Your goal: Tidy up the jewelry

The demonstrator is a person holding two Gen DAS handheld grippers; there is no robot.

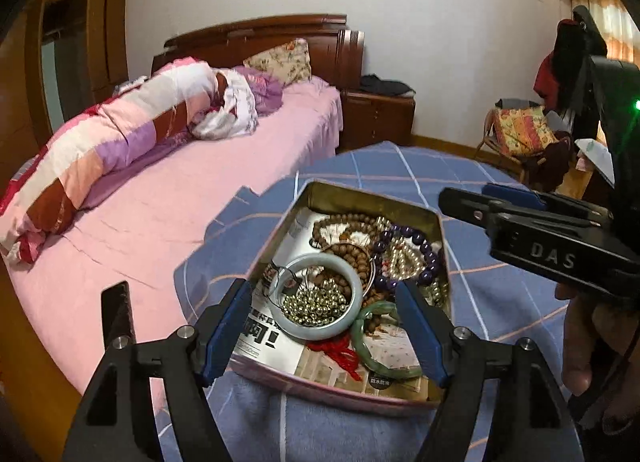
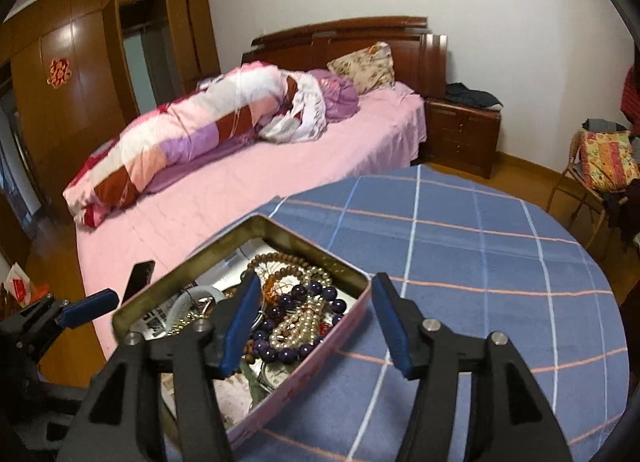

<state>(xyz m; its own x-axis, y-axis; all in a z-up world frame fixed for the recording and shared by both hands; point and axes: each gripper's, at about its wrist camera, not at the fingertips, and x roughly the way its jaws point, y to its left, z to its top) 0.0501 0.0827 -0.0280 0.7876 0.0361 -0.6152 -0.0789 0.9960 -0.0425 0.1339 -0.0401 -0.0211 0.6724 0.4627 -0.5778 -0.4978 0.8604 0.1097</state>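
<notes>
Right now both grippers hang over an open tin of jewelry that sits on a blue checked blanket, and neither holds anything.

Starting at the left, the left gripper has its blue pads spread wide apart, one over the tin's left wall and the other over its near right corner. Between and just beyond them lies a pale bangle with a heap of small gold beads inside its ring. A second, green bangle and a red cord lie close to the right-hand pad. A printed paper lines the tin's floor, probably so the pieces do not rattle on bare metal.

Farther ahead of this gripper, wooden bead strings and a strand of dark purple beads are piled together. They overlap, so lifting one piece would likely drag its neighbours along.

Moving right, the right gripper is also parted, with nothing pressed between the pads. Its left pad hangs above the pile inside the tin, while the right pad sits outside the tin's right wall, over the blanket. Directly between them lie the purple beads and a pearl strand. That straddled wall stands in the way of any straight downward closing.

Beyond both grippers a pink bed with a rolled quilt fills the background, well clear of the work.
</notes>
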